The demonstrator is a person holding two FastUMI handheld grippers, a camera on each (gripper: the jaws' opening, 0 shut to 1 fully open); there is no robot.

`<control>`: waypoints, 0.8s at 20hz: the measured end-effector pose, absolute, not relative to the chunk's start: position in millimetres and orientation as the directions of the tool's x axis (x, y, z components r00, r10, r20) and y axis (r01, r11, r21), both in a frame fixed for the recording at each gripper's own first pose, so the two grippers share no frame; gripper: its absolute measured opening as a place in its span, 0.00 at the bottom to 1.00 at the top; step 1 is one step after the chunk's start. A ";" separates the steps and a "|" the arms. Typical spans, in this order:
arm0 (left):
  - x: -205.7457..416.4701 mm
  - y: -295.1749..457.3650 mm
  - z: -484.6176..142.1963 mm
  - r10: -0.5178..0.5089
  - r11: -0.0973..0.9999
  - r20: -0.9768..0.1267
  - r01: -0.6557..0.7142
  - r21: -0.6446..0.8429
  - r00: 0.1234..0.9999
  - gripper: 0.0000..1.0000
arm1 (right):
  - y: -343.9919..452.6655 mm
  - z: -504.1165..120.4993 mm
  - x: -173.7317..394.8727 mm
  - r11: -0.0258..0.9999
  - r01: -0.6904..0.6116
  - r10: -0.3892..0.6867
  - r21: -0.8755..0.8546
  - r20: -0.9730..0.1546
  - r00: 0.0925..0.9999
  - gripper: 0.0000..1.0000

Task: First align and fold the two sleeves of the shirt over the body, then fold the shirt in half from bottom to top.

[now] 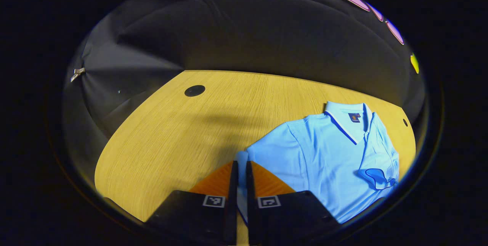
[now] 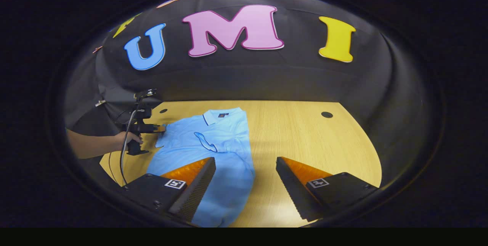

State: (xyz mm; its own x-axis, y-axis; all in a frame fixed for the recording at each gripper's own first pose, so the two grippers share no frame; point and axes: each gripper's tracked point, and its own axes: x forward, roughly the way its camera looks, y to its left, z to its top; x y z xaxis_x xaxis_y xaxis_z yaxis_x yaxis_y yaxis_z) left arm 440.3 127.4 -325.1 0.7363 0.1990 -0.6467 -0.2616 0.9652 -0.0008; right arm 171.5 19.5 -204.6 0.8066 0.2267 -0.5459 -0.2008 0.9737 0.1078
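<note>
Right sleeve [image 1: 375,175] folded over shirt [image 1: 324,154]; left gripper [image 1: 241,169] pinching, apparently, left sleeve [image 1: 241,162]; right gripper [image 2: 246,179] wide; bottom fold left.

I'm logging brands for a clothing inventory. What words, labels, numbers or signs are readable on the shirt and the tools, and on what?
Neck label inside the collar of the shirt: too small to read.
Square markers on the left hand-held gripper: black-and-white patterns, no words.
Nothing on the shirt or tools is readable.
</note>
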 end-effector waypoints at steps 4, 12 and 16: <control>438.9 124.4 -321.4 0.178 0.967 -0.669 -0.256 -0.019 0.722 0.02 | 3.6 -208.8 171.4 0.980 -0.172 0.197 0.097 -0.549 0.813 1.00; 463.1 51.6 -257.3 0.095 0.995 -0.592 -0.082 0.049 0.800 0.06 | -5.2 -213.9 175.2 0.984 -0.152 0.180 0.097 -0.549 0.816 0.99; 470.1 -37.3 -216.9 -0.063 0.998 -0.545 0.065 -0.015 0.836 0.06 | -9.2 -213.4 174.6 0.985 -0.149 0.172 0.088 -0.547 0.819 0.99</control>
